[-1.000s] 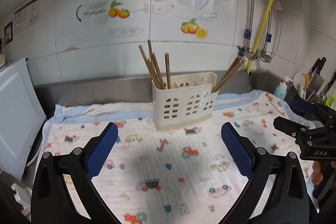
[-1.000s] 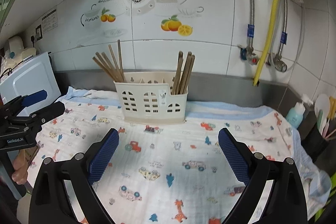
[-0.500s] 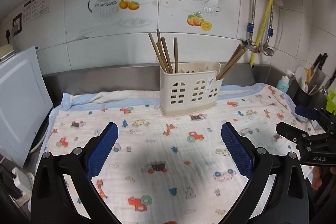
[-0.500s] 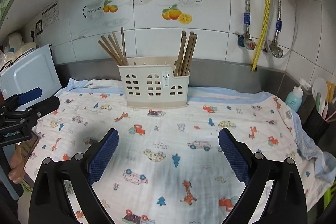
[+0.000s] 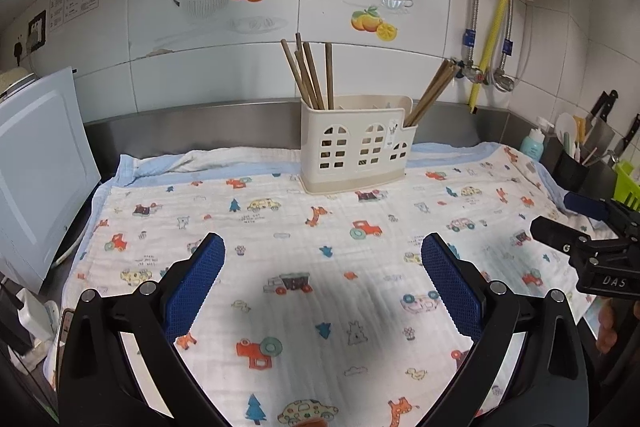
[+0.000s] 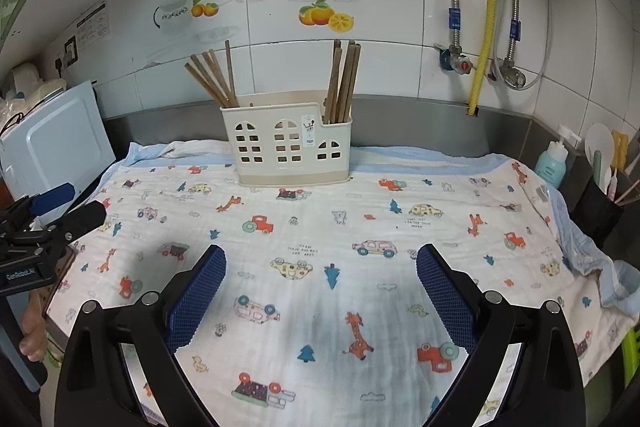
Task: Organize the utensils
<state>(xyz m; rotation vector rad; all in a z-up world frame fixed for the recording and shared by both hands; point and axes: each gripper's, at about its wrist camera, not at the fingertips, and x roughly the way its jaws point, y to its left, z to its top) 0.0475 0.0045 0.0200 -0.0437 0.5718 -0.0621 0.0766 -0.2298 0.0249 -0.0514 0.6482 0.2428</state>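
The left gripper (image 5: 322,255) hangs over the patterned cloth (image 5: 304,259) with its blue pads (image 5: 192,283) spread wide and nothing between them; the right gripper (image 6: 320,263) does the same, its pads (image 6: 444,291) just as far apart and bare of any load. Straight ahead of both claws, well beyond the fingertips, the cream utensil holder (image 5: 356,143) stands upright on the far part of the cloth, close to the steel backsplash (image 5: 192,123). From the left claw's view it sits slightly right of centre; from the right claw's view it sits slightly left of centre (image 6: 286,151). One bunch of wooden chopsticks (image 5: 310,75) rises from the holder's left compartment, fanned and leaning leftward, and a second bunch (image 5: 430,93) stands in the right compartment, tilted to the right as the left claw sees it and nearly upright as the right claw sees it (image 6: 344,79). The middle compartments look unfilled from here, though their depths are hidden. Off to the right of the left claw the other gripper's black body shows at the cloth's edge (image 5: 588,247), and to the left of the right claw the left one shows likewise (image 6: 36,227). A white appliance (image 5: 36,179) stands far left, and a dark caddy of kitchen tools (image 6: 600,203) sits far right beside a teal bottle (image 6: 552,163).
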